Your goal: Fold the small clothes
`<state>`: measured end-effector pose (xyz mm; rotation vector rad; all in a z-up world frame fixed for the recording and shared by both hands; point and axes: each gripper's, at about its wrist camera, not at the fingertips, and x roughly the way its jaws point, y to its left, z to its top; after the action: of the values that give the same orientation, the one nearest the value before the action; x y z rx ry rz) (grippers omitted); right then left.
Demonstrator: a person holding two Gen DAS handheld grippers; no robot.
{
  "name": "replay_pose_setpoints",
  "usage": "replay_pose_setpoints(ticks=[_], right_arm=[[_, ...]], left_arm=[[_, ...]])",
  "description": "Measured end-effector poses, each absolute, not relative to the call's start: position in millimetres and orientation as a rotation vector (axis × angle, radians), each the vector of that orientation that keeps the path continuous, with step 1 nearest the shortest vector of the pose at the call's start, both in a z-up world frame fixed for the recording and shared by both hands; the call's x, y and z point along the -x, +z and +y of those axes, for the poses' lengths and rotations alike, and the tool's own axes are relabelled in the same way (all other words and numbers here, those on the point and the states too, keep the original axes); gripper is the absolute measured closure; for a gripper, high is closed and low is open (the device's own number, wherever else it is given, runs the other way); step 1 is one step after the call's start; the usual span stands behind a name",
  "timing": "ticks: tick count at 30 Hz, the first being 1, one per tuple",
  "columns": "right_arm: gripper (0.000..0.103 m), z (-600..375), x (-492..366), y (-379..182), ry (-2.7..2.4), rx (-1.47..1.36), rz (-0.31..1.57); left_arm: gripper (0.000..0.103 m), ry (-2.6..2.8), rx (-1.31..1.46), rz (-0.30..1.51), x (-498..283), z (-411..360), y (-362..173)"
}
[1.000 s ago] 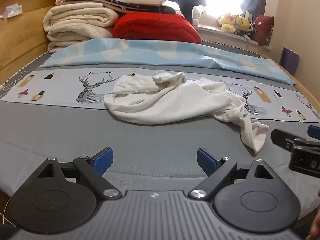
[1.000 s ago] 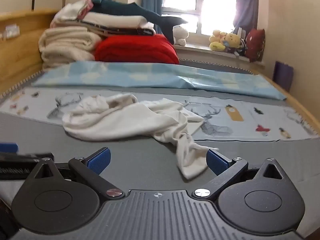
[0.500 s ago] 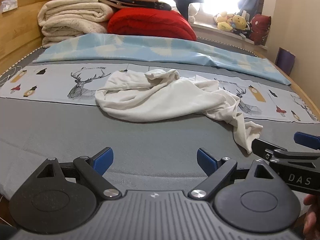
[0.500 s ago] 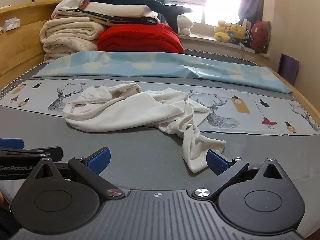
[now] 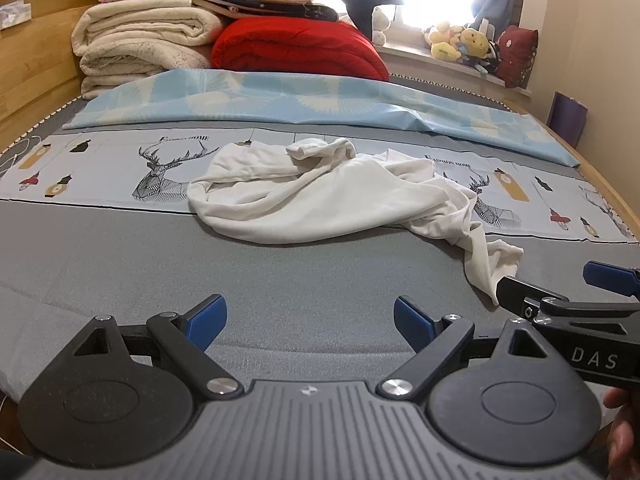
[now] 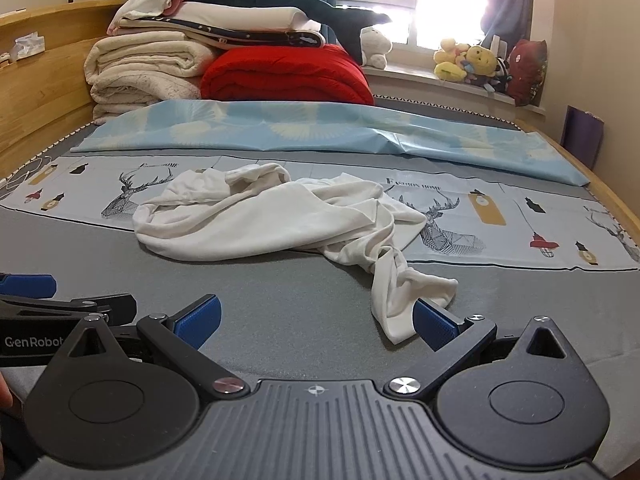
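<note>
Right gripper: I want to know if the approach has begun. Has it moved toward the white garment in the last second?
Yes. In the left wrist view the right gripper has come leftward, its fingertip now at the white garment sleeve end on the bed.

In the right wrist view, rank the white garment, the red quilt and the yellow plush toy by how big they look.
1. white garment, nearest the camera
2. red quilt
3. yellow plush toy
The garment's lead owes partly to nearness, so true sizes stay unsure.

"DAS" stands in pale letters on the right gripper (image 5: pixel 560 292); "GenRobot" marks the left gripper (image 6: pixel 68 300). The deer-print cloth (image 6: pixel 500 232) reads "FASHION HOME" above an antlered head.
</note>
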<state>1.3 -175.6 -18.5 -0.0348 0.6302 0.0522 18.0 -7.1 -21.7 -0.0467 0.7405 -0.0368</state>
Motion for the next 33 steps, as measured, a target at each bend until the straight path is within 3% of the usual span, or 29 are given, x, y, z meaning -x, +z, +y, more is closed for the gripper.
replay_pose_setpoints(ticks=[33], right_arm=[[0.002,-174.1,-1.8,-19.8,0.049,0.039,0.641]], left_arm=[[0.01,-0.034,0.04,0.745,-17.6,-8.0,-25.8]])
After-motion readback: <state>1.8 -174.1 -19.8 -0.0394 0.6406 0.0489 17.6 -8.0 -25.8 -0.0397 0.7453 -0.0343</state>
